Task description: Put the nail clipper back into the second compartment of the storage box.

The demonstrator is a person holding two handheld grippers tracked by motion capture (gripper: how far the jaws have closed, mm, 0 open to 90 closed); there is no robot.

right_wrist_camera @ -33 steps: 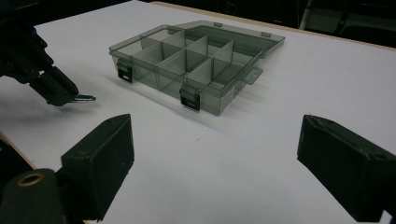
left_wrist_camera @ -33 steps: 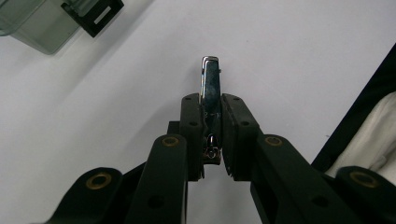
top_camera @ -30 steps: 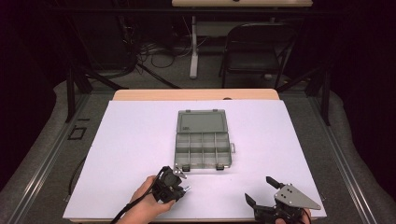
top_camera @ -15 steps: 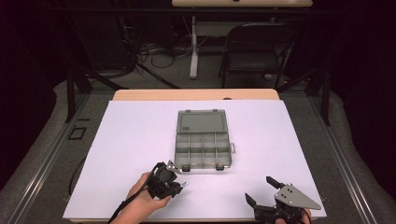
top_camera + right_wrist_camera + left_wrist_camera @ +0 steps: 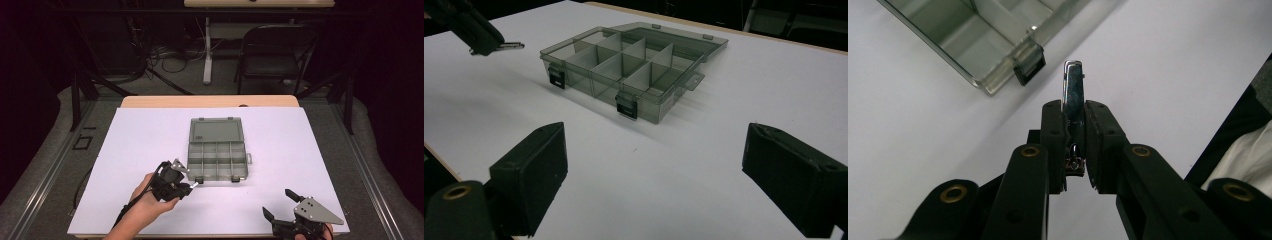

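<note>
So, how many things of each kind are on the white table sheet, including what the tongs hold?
Clear compartment box, lid open: 1
Small metal nail clipper, held in the left tongs: 1
Total: 2

1. An open box (image 5: 218, 152) lies at the centre of the table (image 5: 125, 150), lid at its 12 o'clock side, latches at 6 o'clock.
2. The left gripper (image 5: 186, 179) sits at the box's 8 o'clock, just beside its near corner, with a clip (image 5: 1072, 102) between its jaws.
3. The right gripper (image 5: 280, 204) is at the box's 5 o'clock, well apart, by the table's near edge.
4. A chair (image 5: 275, 55) stands beyond the table at 1 o'clock.
</note>
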